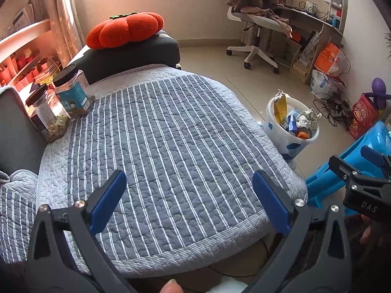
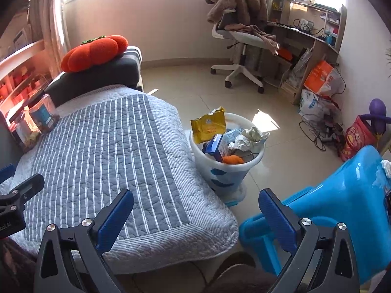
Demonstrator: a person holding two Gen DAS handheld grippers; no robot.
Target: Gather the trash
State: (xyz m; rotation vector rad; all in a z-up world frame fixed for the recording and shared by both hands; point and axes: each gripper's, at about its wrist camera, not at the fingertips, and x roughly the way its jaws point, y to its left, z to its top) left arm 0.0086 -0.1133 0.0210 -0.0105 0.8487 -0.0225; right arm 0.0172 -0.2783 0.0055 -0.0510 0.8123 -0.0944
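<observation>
A white bucket (image 1: 281, 136) (image 2: 202, 156) stands on the floor beside the quilted seat, filled with trash: a yellow snack wrapper (image 2: 209, 124), a blue carton (image 2: 215, 146), crumpled paper (image 2: 249, 136) and orange peel (image 2: 233, 160). My left gripper (image 1: 188, 197) hovers open over the striped quilt (image 1: 158, 146), nothing between its fingers. My right gripper (image 2: 195, 217) is open too, above the quilt's right edge, short of the bucket. A crumpled white tissue (image 2: 386, 167) lies on the blue plastic stool (image 2: 342, 200) at the right. The right gripper's tip shows in the left wrist view (image 1: 366, 168).
Two jars (image 1: 70, 92) stand at the quilt's far left corner. A tomato-shaped cushion (image 1: 125, 29) rests on a dark pillow. Beyond, an office chair (image 2: 242, 41) draped with clothes, a desk, bags and cables (image 2: 317, 127) line the right wall. Tiled floor lies between.
</observation>
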